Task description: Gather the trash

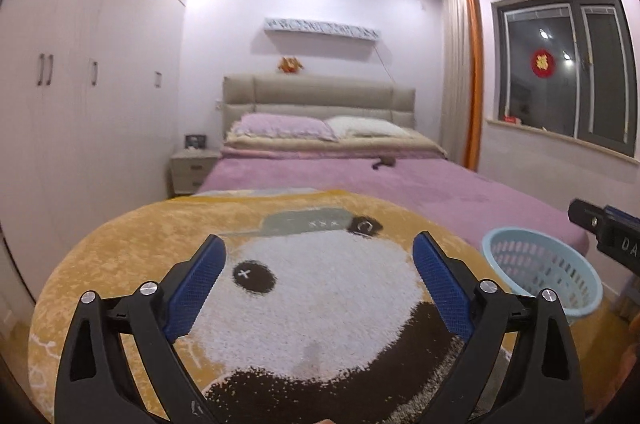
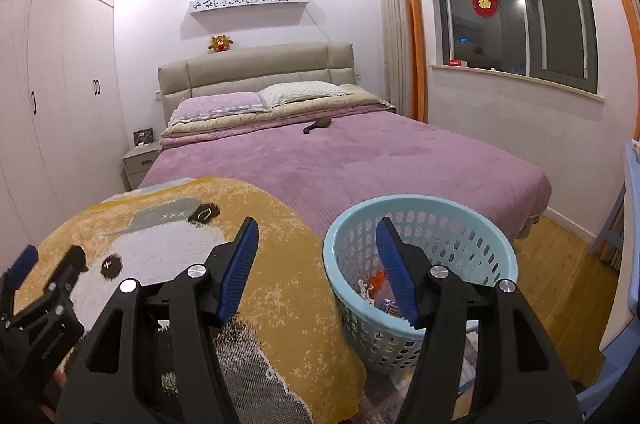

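Both hand-held grippers, left (image 1: 318, 278) spread wide and right (image 2: 316, 264) partly open, held nothing; the basket (image 2: 420, 208) stood near, ready for trash.

A light-blue perforated plastic basket (image 2: 420, 256) is seen upright on the floor at the foot of the bed, just beside the yellow panda blanket's edge. Round rim, slotted walls. Trash (image 2: 376, 284) is seen at its bottom: an orange-red piece, something white, a small blue-printed wrapper; items cannot be identified further. In the left wrist view the same basket (image 1: 540, 264) is seen at right, interior mostly hidden. A small dark object (image 2: 316, 125) is seen lying on the purple bedspread near the pillows; type cannot be told.
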Motion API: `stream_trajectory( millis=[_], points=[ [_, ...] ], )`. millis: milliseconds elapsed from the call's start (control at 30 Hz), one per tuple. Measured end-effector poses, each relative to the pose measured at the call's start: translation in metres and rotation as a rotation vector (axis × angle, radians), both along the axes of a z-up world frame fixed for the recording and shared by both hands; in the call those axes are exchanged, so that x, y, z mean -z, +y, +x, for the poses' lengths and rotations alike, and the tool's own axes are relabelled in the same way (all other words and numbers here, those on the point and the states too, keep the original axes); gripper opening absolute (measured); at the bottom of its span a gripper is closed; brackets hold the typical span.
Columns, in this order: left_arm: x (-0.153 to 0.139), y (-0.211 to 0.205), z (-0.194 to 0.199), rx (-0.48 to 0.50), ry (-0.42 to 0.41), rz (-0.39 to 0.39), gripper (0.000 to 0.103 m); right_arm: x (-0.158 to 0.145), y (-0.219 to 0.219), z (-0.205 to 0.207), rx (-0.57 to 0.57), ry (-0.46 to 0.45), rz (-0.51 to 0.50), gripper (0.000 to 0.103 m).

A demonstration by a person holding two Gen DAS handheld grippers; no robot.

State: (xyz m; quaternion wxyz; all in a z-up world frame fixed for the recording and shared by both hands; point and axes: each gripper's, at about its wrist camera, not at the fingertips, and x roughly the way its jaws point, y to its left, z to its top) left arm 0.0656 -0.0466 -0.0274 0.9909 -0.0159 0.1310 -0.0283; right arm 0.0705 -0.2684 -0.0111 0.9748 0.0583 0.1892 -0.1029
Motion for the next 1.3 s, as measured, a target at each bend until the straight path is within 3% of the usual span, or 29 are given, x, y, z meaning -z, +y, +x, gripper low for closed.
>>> stream_trajectory(
  millis=[267, 533, 1167, 1300],
  points=[
    [0.003, 0.013, 0.006, -0.021, 0.054, -0.048, 0.096, 0.025, 0.009, 0.008, -0.035, 0.045, -0.015, 0.058],
    [0.005, 0.007, 0.010, -0.023, 0.064, -0.013, 0.096, 0.026, 0.020, 0.006, -0.052, 0.031, -0.054, 0.058],
    [0.007, 0.005, 0.013, -0.026, 0.079, 0.003, 0.096, 0.030, 0.017, 0.009, -0.071, 0.053, -0.024, 0.058],
    [0.007, 0.003, 0.012, -0.024, 0.079, 0.020, 0.096, 0.031, 0.017, 0.008, -0.071, 0.053, -0.023, 0.063]
  ],
)
